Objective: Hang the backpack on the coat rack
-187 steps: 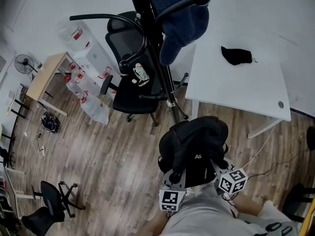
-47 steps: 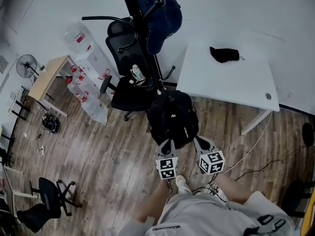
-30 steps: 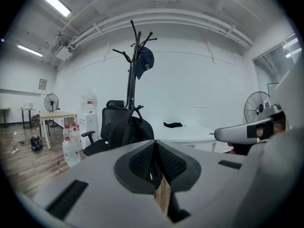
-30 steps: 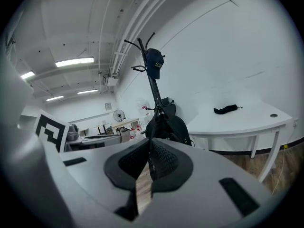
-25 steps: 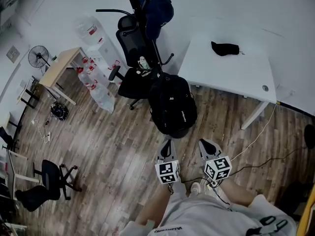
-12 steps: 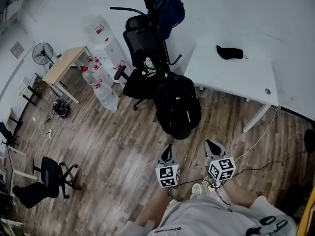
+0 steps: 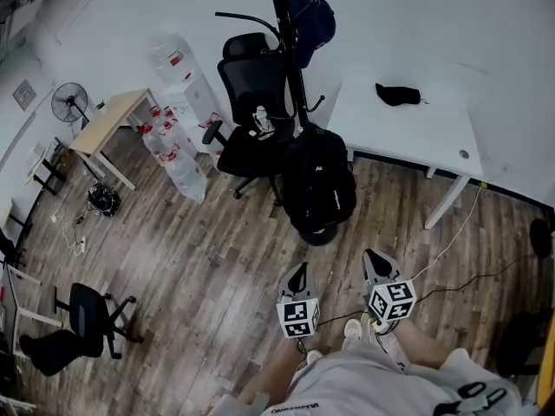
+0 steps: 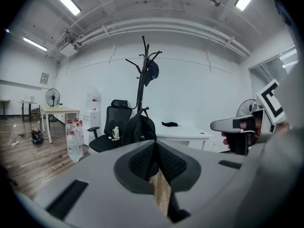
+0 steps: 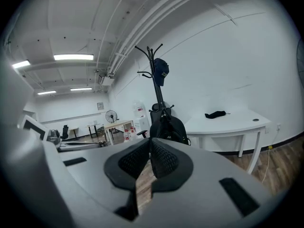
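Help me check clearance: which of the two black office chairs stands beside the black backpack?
The high-backed black office chair left of the black backpack on the coat rack; the other chair stands alone, far left.

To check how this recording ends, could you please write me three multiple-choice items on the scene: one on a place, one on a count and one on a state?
1. Where is the black backpack?
A) on the office chair's seat
B) on the coat rack
C) on the floor by the fan

2. How many things lie on the white table?
A) none
B) one
C) three

3. How do the tongs of the left gripper and right gripper stand?
A) shut, empty
B) wide open
C) shut on a strap

Key:
1. B, it hangs against the rack's pole.
2. B, only a black cloth bundle lies there.
3. A, each gripper view shows the pads together with nothing between them.
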Available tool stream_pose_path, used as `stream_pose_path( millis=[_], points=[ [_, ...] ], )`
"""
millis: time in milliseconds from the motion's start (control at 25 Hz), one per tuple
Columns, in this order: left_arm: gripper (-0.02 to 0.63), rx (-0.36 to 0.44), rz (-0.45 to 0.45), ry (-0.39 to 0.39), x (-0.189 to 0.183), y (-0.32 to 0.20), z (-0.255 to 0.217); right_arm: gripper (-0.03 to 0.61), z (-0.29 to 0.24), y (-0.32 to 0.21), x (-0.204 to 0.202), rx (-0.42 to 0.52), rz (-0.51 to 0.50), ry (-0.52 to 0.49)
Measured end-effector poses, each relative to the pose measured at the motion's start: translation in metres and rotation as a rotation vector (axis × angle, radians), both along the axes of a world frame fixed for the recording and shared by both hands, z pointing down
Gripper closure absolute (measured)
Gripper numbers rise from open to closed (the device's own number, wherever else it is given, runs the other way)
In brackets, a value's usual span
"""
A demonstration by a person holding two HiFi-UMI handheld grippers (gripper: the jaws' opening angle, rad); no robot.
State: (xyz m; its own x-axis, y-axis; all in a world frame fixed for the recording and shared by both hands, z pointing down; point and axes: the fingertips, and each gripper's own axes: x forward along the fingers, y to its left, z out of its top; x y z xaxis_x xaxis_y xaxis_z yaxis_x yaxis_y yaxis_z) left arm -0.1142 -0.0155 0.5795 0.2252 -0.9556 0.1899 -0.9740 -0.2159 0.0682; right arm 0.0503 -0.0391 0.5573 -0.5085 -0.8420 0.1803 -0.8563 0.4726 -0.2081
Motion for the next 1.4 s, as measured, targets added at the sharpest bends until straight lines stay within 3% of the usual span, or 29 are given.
stream_pose_path(
  millis=[440, 760, 920, 1400],
  points=[
    [0.604, -0.026, 0.142, 0.075, 0.001, 0.081, 0.018, 0.552, 0.002, 0.090, 0.000, 0.013, 0.085, 0.045],
    [0.604, -0.057, 0.174, 0.101, 0.006, 0.109, 0.025, 0.552, 0.000, 0.121, 0.019, 0.014, 0.128, 0.062],
    [0.604, -0.052, 0.177, 0.127, 0.009, 0.115, 0.016, 0.552, -0.008, 0.120, 0.028, 0.020, 0.132, 0.043],
    [0.604, -0.024, 0.100, 0.048, 0.008, 0.137, -0.010, 0.552, -0.030, 0.135, 0.060, 0.024, 0.056, -0.020]
  ],
)
